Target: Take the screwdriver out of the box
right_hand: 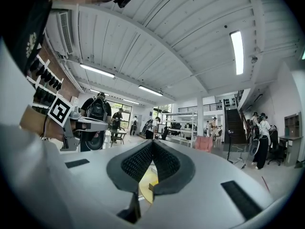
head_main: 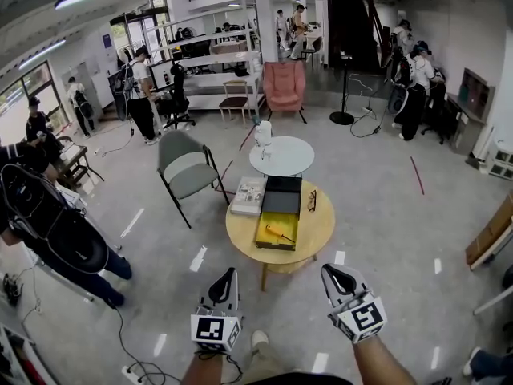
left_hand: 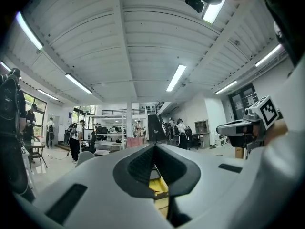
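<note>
An open box [head_main: 262, 234] with a yellow inside lies on the round wooden table [head_main: 317, 233], its black lid [head_main: 283, 196] folded back on the far side. The screwdriver [head_main: 280, 234], with an orange handle, lies inside the box. My left gripper [head_main: 225, 279] hovers off the table's near edge, left of the box, shut and empty. My right gripper [head_main: 337, 277] hangs to the right at the same distance, also shut and empty. In the left gripper view the closed gripper [left_hand: 154, 150] shows a sliver of the yellow box [left_hand: 160, 189] below. The right gripper view shows the closed gripper [right_hand: 152, 148] likewise.
A white booklet [head_main: 248, 196] and glasses [head_main: 311, 200] also lie on the wooden table. Behind it stand a small white round table [head_main: 292, 160], a grey chair [head_main: 186, 167] and a pink armchair [head_main: 284, 85]. A person [head_main: 48, 223] stands at the left; others are farther back.
</note>
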Demonstrator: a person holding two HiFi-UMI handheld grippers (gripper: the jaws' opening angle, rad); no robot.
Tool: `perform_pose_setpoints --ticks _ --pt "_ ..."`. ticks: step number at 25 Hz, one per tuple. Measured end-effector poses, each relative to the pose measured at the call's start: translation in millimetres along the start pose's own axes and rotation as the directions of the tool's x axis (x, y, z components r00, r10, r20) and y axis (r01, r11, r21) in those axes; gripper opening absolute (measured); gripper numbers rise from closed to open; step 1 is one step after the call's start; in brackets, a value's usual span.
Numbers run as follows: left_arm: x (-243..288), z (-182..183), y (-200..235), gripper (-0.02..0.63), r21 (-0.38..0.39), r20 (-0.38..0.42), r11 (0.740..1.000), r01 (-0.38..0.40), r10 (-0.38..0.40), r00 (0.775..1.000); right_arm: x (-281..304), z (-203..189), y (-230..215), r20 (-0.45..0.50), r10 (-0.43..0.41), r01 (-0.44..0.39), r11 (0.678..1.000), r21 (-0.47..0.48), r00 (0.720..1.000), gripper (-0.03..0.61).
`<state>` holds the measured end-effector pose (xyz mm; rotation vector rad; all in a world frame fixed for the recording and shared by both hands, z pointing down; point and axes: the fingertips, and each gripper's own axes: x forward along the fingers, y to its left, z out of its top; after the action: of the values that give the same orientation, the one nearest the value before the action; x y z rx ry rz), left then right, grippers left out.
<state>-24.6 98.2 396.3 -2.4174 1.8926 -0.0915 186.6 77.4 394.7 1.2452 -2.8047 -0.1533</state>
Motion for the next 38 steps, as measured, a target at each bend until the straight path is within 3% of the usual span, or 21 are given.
perform_pose_setpoints --ticks 38 --pt "169.5 -45.9 90.8 0.013 0.016 -0.093 0.989 0.145 -0.143 0.985 182.8 -29.6 -49.5 -0.091 -0.028 0.034 0.997 0.063 0.995 0.015"
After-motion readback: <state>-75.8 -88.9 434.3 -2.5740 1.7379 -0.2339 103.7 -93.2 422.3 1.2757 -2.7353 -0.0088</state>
